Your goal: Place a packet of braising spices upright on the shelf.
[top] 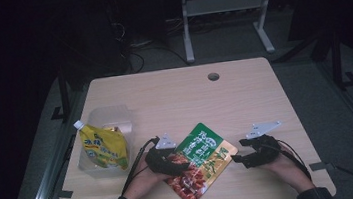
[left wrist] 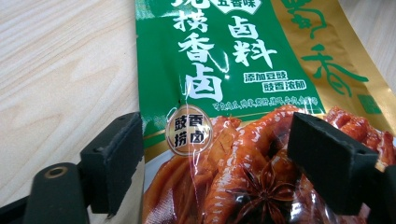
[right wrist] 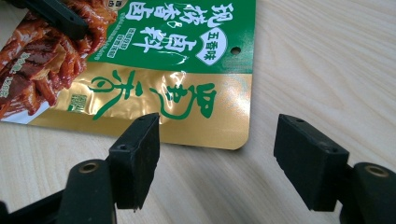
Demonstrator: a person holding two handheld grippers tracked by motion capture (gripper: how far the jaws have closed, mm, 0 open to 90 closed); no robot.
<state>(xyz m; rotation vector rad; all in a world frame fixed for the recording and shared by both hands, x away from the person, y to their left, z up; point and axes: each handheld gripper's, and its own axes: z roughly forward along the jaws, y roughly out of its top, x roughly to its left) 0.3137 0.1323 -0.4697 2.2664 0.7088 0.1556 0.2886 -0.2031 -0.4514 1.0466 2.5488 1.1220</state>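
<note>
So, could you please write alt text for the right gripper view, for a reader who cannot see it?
Two black jaws of the right gripper stand open over the pale wooden table, with nothing between them. Just beyond lies a flat green and gold foil food pouch with white and green lettering; the left gripper's black jaw rests on its meat picture.

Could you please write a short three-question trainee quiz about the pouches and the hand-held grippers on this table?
1. True or false: the right hand-held gripper grips the green pouch.
2. What lies in the clear tub? A) yellow spouted pouch B) a bottle C) a spoon
3. Which hand-held gripper has the green pouch between its open jaws?

Key: 1. False; its jaws stand open over bare table, beside the pouch's edge. 2. A. 3. The left hand-held gripper.
</note>
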